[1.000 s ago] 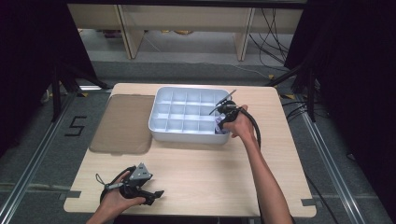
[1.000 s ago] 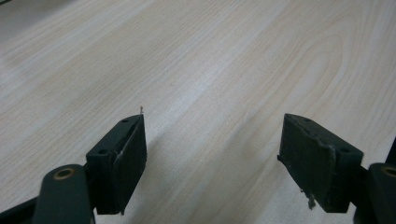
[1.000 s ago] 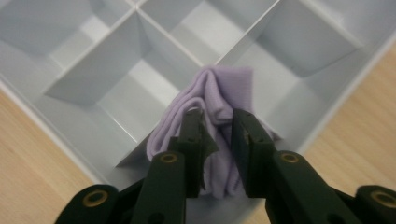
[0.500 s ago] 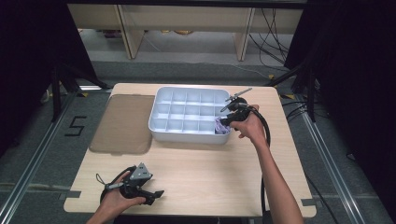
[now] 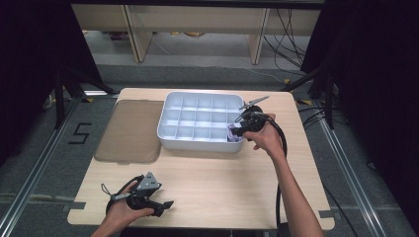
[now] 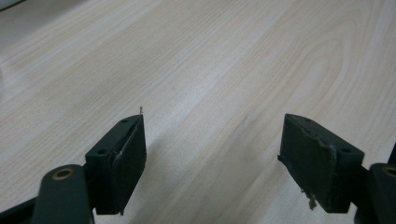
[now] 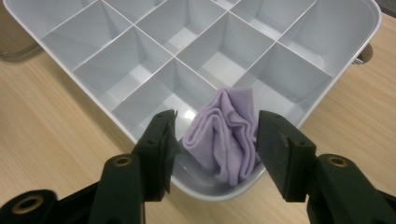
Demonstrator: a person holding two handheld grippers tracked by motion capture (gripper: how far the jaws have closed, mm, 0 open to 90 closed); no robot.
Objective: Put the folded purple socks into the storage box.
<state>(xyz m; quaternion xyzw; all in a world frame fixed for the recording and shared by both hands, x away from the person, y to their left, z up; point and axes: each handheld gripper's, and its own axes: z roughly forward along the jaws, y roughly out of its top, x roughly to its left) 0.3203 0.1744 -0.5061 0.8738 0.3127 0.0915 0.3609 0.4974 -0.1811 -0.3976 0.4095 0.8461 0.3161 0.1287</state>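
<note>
A white divided tray point(image 5: 166, 132) stands at the middle back of the table. A crumpled purple cloth point(image 5: 231, 135) lies in its near right corner compartment. My right gripper point(image 5: 238, 129) hovers just over that corner. In the right gripper view its jaws point(image 7: 215, 122) stand either side of the purple cloth point(image 7: 227, 140); they have just been opening and do not press on it. My left gripper point(image 5: 165, 204) rests at the table's front left, held by a hand. It is open point(image 6: 213, 120), with bare wood between its jaws.
A brown flat lid point(image 5: 131, 131) lies left of the tray. The other compartments of the tray point(image 7: 355, 46) hold nothing. The right gripper's cable point(image 5: 280, 148) trails along the forearm. Bare tabletop point(image 5: 222, 177) stretches between the two hands.
My right gripper has drawn back slightly up and to the right from the tray's corner. The purple cloth now lies in that compartment. The left hand has not moved.
</note>
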